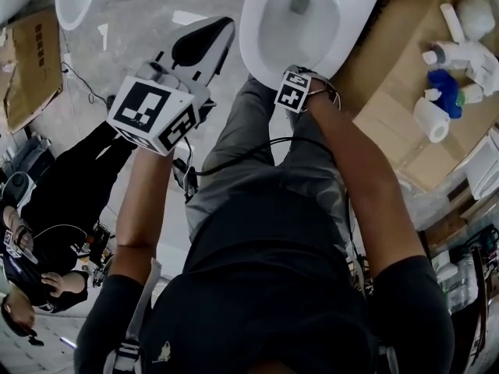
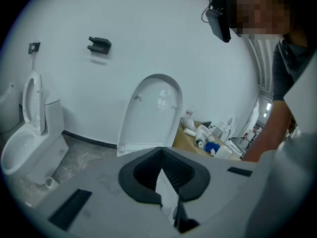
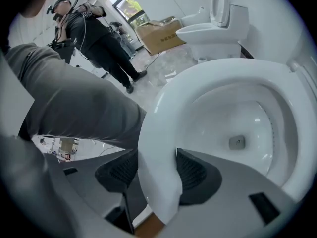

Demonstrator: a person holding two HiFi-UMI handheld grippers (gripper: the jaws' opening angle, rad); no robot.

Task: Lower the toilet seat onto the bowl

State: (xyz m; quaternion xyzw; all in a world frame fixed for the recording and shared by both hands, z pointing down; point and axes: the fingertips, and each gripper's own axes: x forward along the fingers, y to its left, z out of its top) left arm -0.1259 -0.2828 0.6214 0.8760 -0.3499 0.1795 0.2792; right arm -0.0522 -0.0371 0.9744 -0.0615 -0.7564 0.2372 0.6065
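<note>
The white toilet seat (image 1: 256,47) lies about level over the bowl (image 1: 300,29) at the top of the head view. Whether it rests on the bowl I cannot tell. My right gripper (image 1: 300,72) is at the seat's front edge. In the right gripper view its jaws are shut on the toilet seat (image 3: 163,133), one black pad (image 3: 193,172) on each side of the ring. My left gripper (image 1: 222,29) hangs in the air left of the bowl, shut and holding nothing (image 2: 161,150). It points at the raised lid (image 2: 151,113), which leans on the wall.
A cardboard sheet (image 1: 390,123) right of the toilet carries spray bottles (image 1: 460,53), a blue item (image 1: 446,84) and a paper roll (image 1: 431,119). A second toilet (image 2: 29,128) stands to the left. Another person (image 1: 47,209) stands at the left by a cardboard box (image 1: 31,65).
</note>
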